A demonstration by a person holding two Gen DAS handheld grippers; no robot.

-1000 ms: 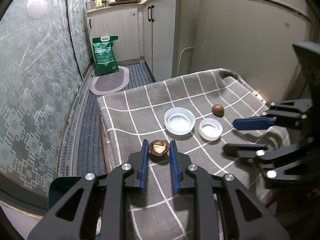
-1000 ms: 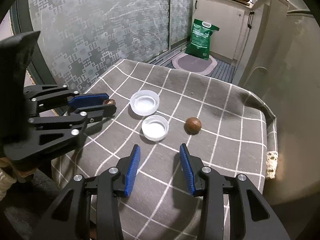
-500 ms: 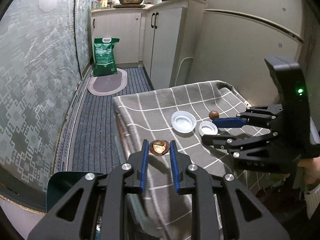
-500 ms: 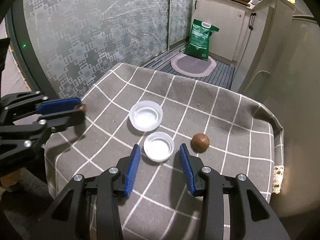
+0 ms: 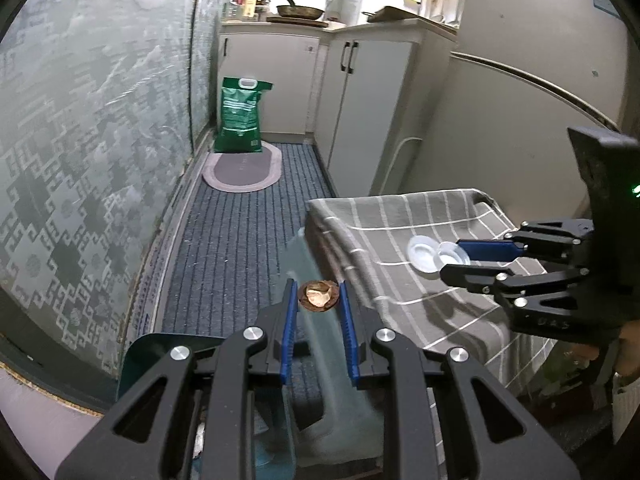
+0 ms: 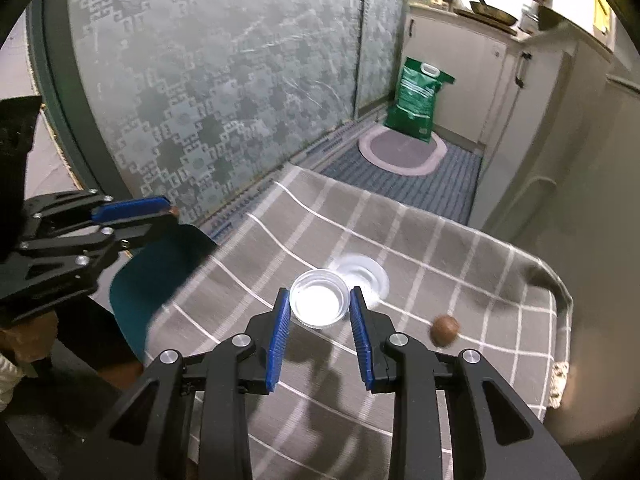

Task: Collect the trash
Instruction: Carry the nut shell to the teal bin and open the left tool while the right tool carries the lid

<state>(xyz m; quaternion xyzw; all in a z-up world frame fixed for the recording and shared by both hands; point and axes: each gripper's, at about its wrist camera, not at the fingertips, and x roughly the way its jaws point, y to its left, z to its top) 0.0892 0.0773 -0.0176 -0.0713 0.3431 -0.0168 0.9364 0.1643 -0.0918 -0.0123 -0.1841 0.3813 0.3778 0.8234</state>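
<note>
My left gripper (image 5: 318, 298) is shut on a brown nut shell half (image 5: 319, 295) and holds it off the table's left edge, above a dark green bin (image 5: 160, 354). My right gripper (image 6: 319, 308) has its jaws around a small white plastic lid (image 6: 319, 304) over the checked cloth; the lid fills the gap and looks held. A larger white lid (image 6: 366, 276) lies just behind it. A whole brown nut (image 6: 445, 327) lies to the right on the cloth. In the left wrist view the right gripper (image 5: 460, 258) reaches to both lids (image 5: 424, 252).
The small table has a grey checked cloth (image 6: 400, 232). The green bin (image 6: 160, 276) stands at its left side. A patterned glass door (image 6: 220, 80), a green bag (image 6: 418, 100), an oval mat (image 6: 400, 150) and white cabinets (image 5: 360, 92) surround the narrow floor.
My left gripper carried the nut shell left, off the table and over the bin. My right gripper moved forward and closed in around the small white lid.
</note>
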